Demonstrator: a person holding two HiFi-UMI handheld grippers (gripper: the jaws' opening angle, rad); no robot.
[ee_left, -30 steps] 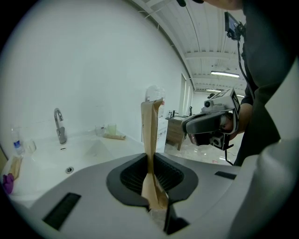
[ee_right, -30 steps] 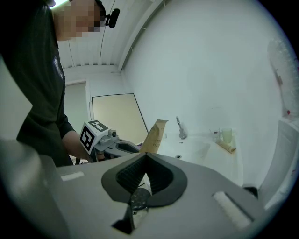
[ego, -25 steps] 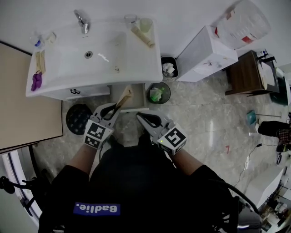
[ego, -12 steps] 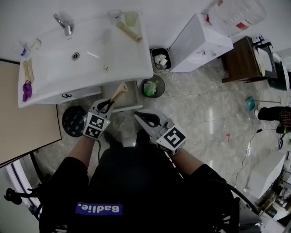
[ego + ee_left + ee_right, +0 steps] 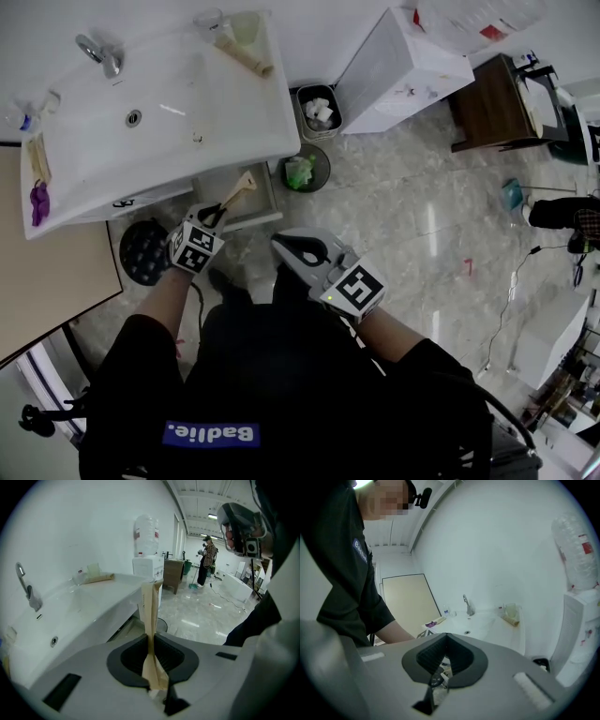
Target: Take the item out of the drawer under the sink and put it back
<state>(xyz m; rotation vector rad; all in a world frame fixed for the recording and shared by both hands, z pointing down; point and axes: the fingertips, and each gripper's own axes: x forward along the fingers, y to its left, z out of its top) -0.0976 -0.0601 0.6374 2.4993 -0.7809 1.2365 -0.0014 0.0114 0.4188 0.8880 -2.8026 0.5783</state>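
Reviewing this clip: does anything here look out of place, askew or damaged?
Only what the task explains: the drawer under the sink stands open, and the flat tan item is clamped in the left gripper rather than lying inside. Nothing looks spilled or broken.

Black short-sleeved shirt (image 5: 281, 375), blue label (image 5: 211, 433); grey left gripper (image 5: 223, 207) and right gripper (image 5: 280, 245).

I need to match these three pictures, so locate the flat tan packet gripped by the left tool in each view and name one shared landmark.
Head view: the flat tan packet is left of centre, sticking out of the left tool.
Left gripper view: centre, upright between the jaws.
Right gripper view: not in it.
Shared landmark: the faucet.
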